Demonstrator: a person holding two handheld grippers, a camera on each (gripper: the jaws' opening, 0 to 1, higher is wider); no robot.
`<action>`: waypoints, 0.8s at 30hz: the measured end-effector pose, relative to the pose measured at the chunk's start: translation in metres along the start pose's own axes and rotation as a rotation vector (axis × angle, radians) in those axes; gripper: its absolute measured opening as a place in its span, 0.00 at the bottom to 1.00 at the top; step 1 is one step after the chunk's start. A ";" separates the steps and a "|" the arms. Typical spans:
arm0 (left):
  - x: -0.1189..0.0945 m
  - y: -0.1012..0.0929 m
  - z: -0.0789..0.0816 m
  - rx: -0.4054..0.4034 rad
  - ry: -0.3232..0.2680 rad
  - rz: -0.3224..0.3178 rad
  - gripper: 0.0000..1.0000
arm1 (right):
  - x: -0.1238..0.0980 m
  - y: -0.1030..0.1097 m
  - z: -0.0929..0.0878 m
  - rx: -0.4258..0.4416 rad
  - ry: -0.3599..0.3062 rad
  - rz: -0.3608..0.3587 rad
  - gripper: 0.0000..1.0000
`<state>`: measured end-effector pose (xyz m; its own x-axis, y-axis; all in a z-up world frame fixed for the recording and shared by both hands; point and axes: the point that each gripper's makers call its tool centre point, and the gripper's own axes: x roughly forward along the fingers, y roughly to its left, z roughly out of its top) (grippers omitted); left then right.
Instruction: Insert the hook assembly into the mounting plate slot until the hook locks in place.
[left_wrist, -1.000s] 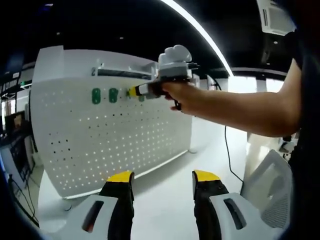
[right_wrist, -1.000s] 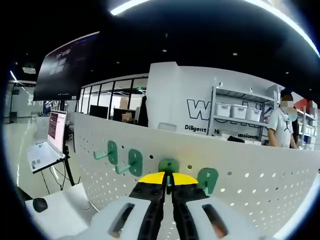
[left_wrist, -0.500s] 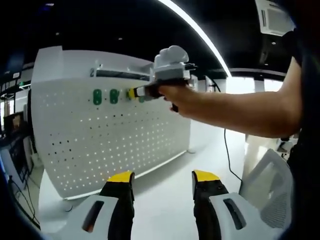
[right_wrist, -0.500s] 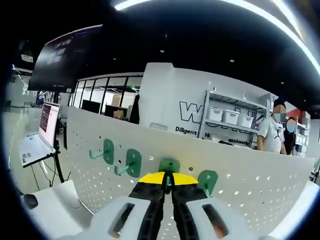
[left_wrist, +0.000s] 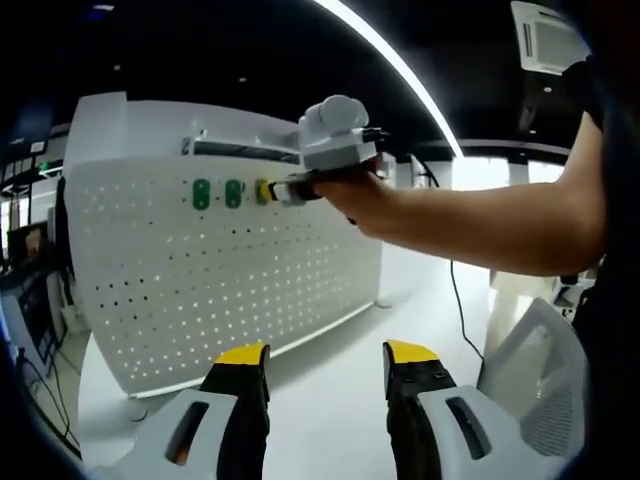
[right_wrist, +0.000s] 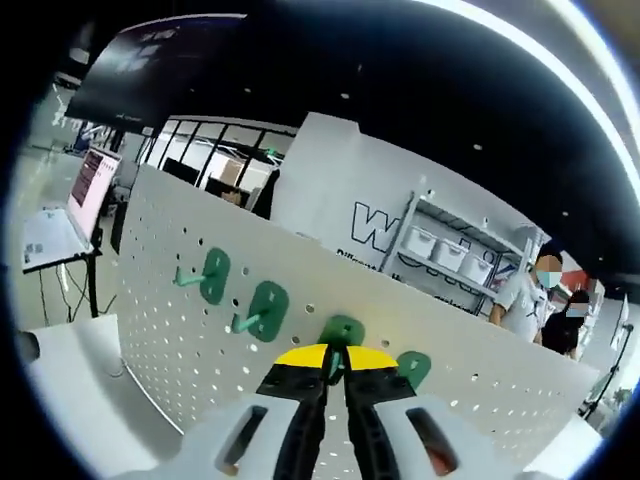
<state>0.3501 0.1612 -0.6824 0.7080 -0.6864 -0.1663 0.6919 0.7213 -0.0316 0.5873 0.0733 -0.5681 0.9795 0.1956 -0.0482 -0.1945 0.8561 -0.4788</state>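
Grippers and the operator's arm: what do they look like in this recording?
The left claw has two black jaws with yellow tips, set in pale grey housings with dark slots. The right claw is built the same, black jaws under yellow tips in light grey shells. In the left gripper view it carries a white-grey box on top. The person's forearm is bare, with a dark short sleeve at the shoulder.

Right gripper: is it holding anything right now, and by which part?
Yes. The right gripper is shut on a green hook, pinching its peg just in front of the backplate against the white pegboard. The left gripper is open, holding nothing.
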 end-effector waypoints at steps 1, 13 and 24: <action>-0.001 0.000 0.000 -0.002 0.000 0.001 0.46 | 0.000 0.001 0.000 -0.019 0.006 -0.004 0.04; -0.002 0.001 -0.002 -0.004 0.004 0.009 0.46 | 0.000 0.003 -0.002 -0.129 0.000 -0.007 0.06; -0.002 0.000 0.002 0.008 0.009 0.017 0.46 | -0.002 0.003 -0.008 -0.110 -0.007 0.016 0.09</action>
<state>0.3493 0.1624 -0.6803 0.7182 -0.6732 -0.1758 0.6810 0.7320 -0.0208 0.5848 0.0718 -0.5764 0.9758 0.2128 -0.0506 -0.2031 0.7952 -0.5713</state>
